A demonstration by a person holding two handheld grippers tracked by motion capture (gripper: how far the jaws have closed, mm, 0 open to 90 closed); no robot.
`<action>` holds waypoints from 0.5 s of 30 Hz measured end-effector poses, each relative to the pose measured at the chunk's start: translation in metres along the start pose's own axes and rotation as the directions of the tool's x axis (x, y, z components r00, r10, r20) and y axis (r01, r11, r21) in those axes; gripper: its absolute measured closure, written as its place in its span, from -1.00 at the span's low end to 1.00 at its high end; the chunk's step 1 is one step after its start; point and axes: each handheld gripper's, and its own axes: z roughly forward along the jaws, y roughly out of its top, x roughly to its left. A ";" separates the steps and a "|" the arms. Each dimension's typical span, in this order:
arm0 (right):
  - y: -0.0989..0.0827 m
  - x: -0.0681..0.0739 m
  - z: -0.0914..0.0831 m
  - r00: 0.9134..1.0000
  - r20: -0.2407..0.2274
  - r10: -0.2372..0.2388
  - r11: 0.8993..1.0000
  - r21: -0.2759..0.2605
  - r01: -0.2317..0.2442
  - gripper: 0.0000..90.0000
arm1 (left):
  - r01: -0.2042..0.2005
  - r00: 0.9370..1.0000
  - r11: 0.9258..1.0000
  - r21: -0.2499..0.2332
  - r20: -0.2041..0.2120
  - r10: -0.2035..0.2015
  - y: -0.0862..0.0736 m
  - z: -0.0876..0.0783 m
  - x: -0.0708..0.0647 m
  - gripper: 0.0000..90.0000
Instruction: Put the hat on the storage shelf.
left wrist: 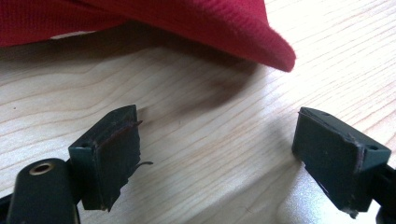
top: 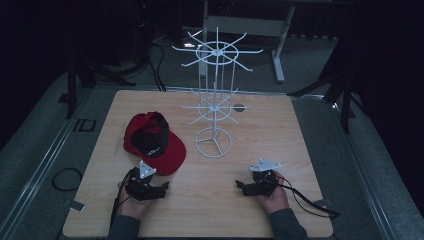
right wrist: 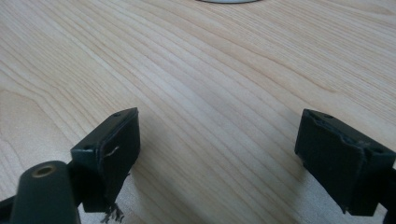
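We see the left gripper and right gripper resting near the table's near edge, jaws of both spread wide, nothing between them. A red cap lies toward the left edge, brim just beyond our left gripper. A white wire rack stands mid-table, toward the far edge.
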 end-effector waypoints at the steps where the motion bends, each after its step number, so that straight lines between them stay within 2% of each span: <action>1: 0.000 0.000 0.000 1.000 0.000 0.000 1.000 0.000 0.000 -0.69 | 0.000 1.000 1.000 0.000 0.000 0.000 0.000 0.000 0.000 -0.64; 3: 0.000 0.000 0.000 1.000 0.000 0.000 1.000 0.000 0.000 -0.69 | 0.001 1.000 1.000 0.004 0.000 -0.001 0.000 -0.002 0.000 -0.57; 6: 0.000 0.000 0.000 1.000 0.000 0.000 1.000 0.000 0.000 -0.69 | 0.011 1.000 1.000 0.006 -0.005 -0.011 -0.001 -0.006 0.001 -0.31; 8: 0.000 0.000 0.000 1.000 0.000 0.000 1.000 0.000 0.000 -0.69 | 0.033 0.999 0.999 0.017 -0.025 -0.033 -0.001 -0.010 0.001 -0.11; 9: 0.000 0.000 0.000 1.000 0.000 0.000 1.000 0.000 0.000 -0.69 | 0.036 0.999 0.999 0.020 -0.017 -0.036 -0.001 -0.012 0.000 0.00; 11: 0.000 0.000 0.000 1.000 0.000 0.000 1.000 0.000 0.000 -0.69 | 0.048 0.999 0.999 0.003 0.007 -0.048 0.000 -0.017 0.000 0.03; 13: 0.000 0.000 0.000 1.000 0.000 0.001 1.000 0.000 -0.001 -0.69 | 0.071 0.997 0.997 -0.015 0.034 -0.071 0.000 -0.022 0.001 0.04; 15: 0.000 0.000 0.000 1.000 -0.001 0.000 1.000 0.000 0.000 -0.69 | 0.106 0.992 0.994 -0.031 0.065 -0.103 0.001 -0.027 0.005 0.00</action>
